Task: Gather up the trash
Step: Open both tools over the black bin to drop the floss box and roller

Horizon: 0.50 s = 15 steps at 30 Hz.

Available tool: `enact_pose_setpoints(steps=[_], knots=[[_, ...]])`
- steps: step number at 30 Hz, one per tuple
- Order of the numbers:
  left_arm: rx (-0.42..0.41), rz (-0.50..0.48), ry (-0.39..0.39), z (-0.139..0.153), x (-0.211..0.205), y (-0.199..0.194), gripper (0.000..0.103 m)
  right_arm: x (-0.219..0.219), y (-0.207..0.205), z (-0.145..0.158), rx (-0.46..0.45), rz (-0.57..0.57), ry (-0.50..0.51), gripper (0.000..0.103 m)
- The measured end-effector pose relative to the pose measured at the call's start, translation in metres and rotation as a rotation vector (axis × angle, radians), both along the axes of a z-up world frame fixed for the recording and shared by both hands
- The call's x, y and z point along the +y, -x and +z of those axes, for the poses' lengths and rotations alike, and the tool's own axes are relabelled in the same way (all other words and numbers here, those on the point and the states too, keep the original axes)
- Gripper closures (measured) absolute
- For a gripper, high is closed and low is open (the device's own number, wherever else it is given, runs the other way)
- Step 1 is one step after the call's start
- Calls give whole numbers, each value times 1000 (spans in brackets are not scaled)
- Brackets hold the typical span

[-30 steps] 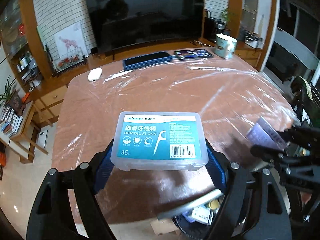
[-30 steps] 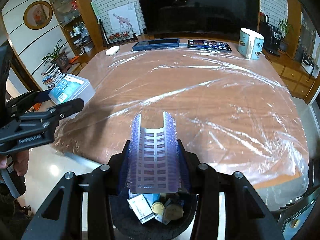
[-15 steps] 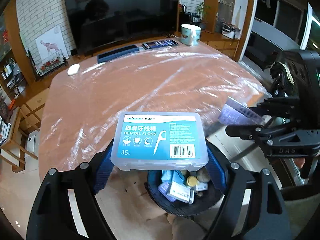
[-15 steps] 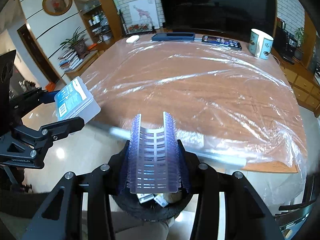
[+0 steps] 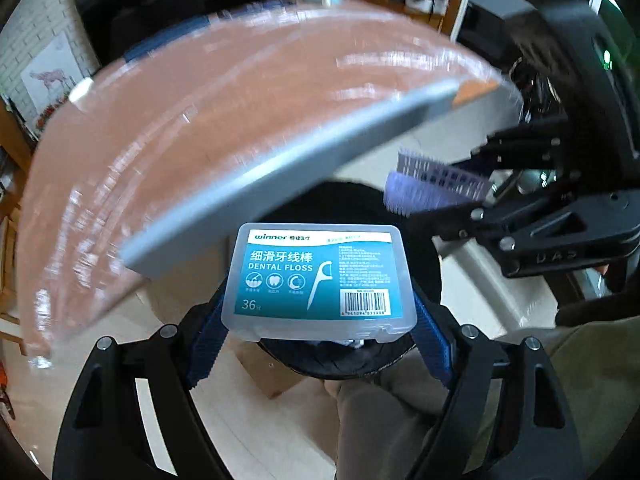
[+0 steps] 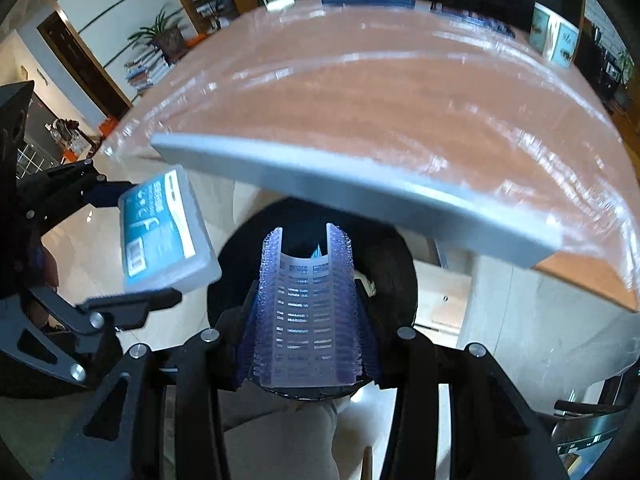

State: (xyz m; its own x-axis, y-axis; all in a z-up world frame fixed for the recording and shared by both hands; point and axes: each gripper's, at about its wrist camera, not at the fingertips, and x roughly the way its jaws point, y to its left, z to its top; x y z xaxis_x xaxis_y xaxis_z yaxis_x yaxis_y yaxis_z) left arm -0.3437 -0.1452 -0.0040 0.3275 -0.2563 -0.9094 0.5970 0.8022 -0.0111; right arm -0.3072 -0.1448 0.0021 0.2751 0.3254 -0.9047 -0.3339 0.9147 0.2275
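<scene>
My left gripper [image 5: 320, 316] is shut on a clear dental floss box [image 5: 320, 276] with a teal label and holds it above the round black trash bin [image 5: 348, 200]. The box also shows in the right wrist view [image 6: 164, 236], at the left. My right gripper [image 6: 306, 328] is shut on a curved purple hair roller [image 6: 306, 312] and holds it over the same bin [image 6: 388, 264]. The roller shows in the left wrist view [image 5: 432, 188], at the right beside the box. Most of the bin's inside is hidden.
The wooden table [image 6: 380, 92] under clear plastic film juts over the bin, its grey edge [image 6: 360, 196] close above. A mug [image 6: 556, 40], a phone, a dark case and a white mouse [image 6: 280, 2] stand at its far side. A cardboard box [image 5: 268, 372] lies beside the bin.
Both grippers have dropped below the table edge and tilted down over the bin, each keeping its hold. The table now fills the upper view, blurred by motion.
</scene>
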Motion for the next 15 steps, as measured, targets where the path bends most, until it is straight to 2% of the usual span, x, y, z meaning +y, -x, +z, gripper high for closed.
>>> enact_pose_setpoints(steps=[4,9,14,15], knots=[[17,9,-45,-26,-3,-5,21,0,-6,-21,34,-9,12,60],[54,20,-57,-50,-4,-13,21,3,-10,-38,60,-14,20,60],[69,18,-48,-59,-4,-19,21,4,-14,-50,78,-21,37,59],[70,18,-42,-60,-3,-20,17,6,-16,-51,82,-24,34,57]])
